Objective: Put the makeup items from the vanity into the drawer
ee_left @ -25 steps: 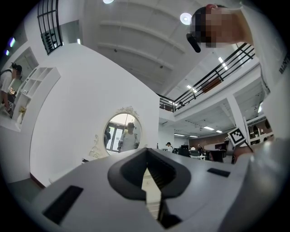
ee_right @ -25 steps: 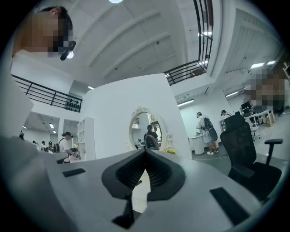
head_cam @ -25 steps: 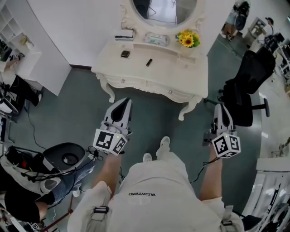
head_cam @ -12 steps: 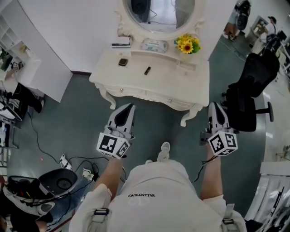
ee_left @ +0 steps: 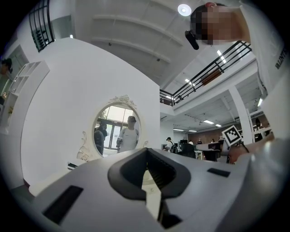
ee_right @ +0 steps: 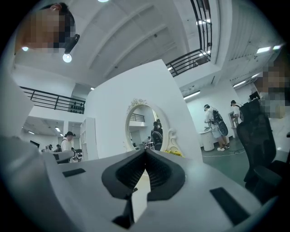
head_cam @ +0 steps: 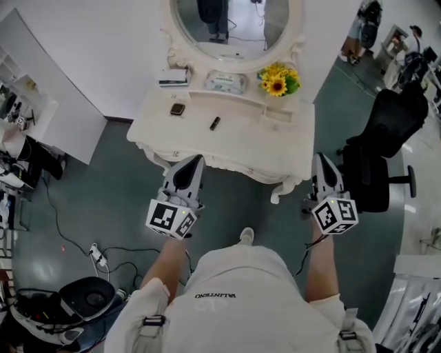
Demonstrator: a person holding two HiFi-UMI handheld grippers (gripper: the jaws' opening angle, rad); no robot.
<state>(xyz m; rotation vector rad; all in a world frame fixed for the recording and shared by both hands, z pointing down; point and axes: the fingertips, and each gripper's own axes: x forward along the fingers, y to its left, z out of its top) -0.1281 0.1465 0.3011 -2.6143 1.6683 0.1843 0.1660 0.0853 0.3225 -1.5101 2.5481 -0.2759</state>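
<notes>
Left tongs point(head_cam: 193, 161) and right tongs point(head_cam: 321, 161) are pressed together, empty. On the counter point(head_cam: 275, 148) a black tube point(head_cam: 215, 123) lies diagonally, its far end to the right. The shirt point(head_cam: 234, 276) reads "VALENTINO".

Head view steeply down over vanity point(head_cam: 248, 138); both gripper views forward, sharing mirror point(ee_left: 116, 130).

Bright, even overhead light indoors. Head view sharp, soft shadow under the vanity point(head_cam: 241, 141), lines bowing at edges. Both gripper views heavy fisheye, black corners; ceiling lamp point(ee_left: 184, 9) flares; nearest foreground soft.
</notes>
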